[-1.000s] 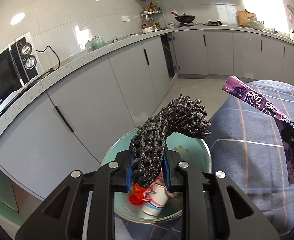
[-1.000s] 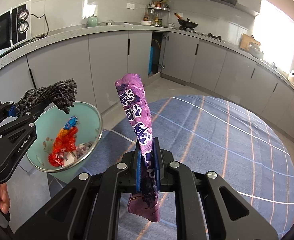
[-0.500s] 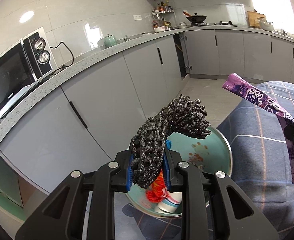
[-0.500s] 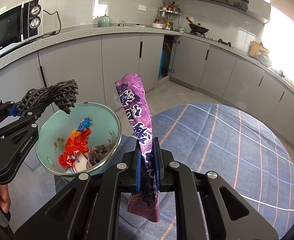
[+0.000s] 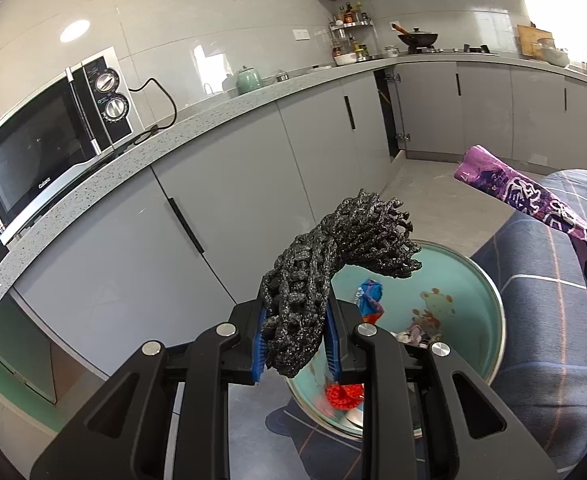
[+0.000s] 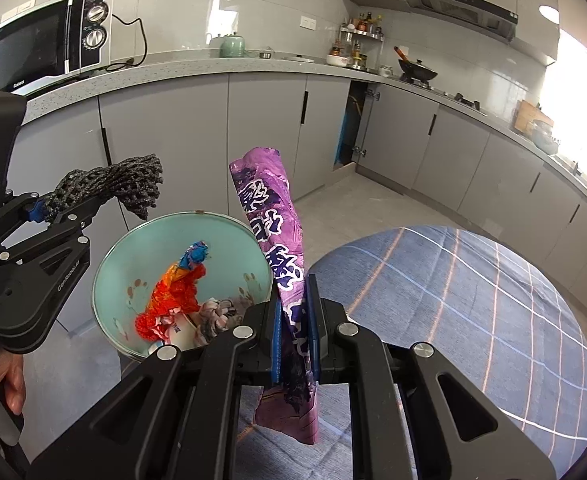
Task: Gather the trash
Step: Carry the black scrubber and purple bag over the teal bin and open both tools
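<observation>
The left gripper [image 5: 295, 340] has its fingers clenched on a black foam net [image 5: 333, 256], which arches out above the rim of a teal trash bin [image 5: 489, 344] at lower centre of the left view. The right gripper [image 6: 295, 340] has its fingers clamped on a purple wrapper [image 6: 271, 228] that stands upright in the middle of its frame, just right of the bin [image 6: 113, 280]. Inside the bin lie a red-orange wrapper [image 6: 169, 300] and other scraps. A microwave [image 6: 45, 44] sits on the tabletop [image 6: 197, 68] at upper left.
</observation>
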Action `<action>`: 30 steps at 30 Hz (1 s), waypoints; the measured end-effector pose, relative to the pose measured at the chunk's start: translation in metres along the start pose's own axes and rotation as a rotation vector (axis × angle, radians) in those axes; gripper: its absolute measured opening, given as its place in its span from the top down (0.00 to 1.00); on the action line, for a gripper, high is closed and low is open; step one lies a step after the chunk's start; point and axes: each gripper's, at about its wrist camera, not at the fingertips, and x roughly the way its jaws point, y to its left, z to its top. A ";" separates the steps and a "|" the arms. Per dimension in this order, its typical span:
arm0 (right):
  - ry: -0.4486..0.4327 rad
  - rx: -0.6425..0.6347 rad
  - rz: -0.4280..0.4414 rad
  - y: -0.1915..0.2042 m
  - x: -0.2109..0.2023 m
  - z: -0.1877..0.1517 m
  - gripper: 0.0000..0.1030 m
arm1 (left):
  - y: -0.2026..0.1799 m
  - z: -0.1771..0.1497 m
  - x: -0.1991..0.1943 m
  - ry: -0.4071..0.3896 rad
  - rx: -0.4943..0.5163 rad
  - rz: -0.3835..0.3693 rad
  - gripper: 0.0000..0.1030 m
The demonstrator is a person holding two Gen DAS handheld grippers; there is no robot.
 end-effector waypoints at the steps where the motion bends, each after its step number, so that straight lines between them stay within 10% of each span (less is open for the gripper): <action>1: -0.002 -0.003 0.002 0.001 0.000 0.001 0.89 | 0.002 0.000 0.001 0.000 -0.002 0.006 0.77; 30: -0.029 -0.056 0.054 0.033 0.019 0.025 0.89 | 0.039 0.006 0.022 -0.020 -0.040 0.181 0.76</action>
